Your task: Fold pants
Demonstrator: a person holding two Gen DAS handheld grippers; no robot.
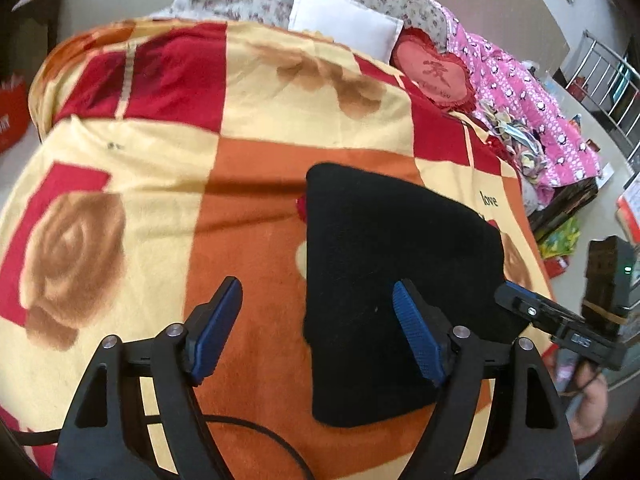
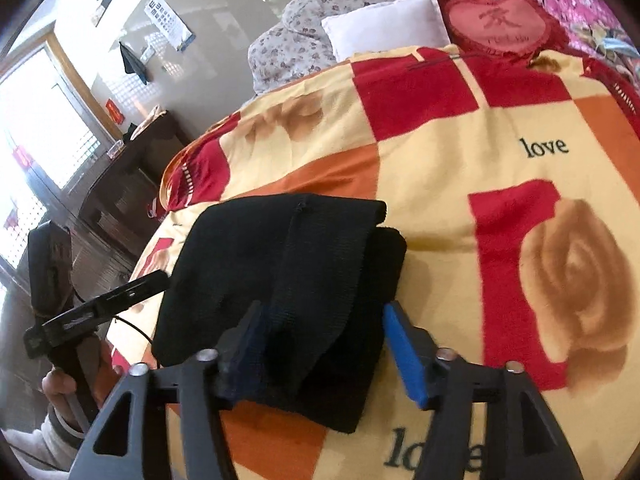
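The black pants (image 1: 392,240) lie folded into a compact stack on the patterned blanket (image 1: 160,160). My left gripper (image 1: 316,328) is open above the stack's left edge, its right finger over the black cloth, holding nothing. My right gripper (image 2: 324,344) is open, its fingers on either side of the near end of the pants (image 2: 288,272), whose folded top layer lies between them. The right gripper also shows in the left wrist view (image 1: 516,300) at the stack's right edge. The left gripper shows in the right wrist view (image 2: 156,280) at the stack's left side.
The blanket (image 2: 460,152) covers a bed. A white pillow (image 1: 344,20), a red heart cushion (image 1: 432,72) and pink bedding (image 1: 532,108) lie at the far end. A dark wooden cabinet (image 2: 120,184) stands beside the bed. A metal rack (image 1: 608,76) stands at far right.
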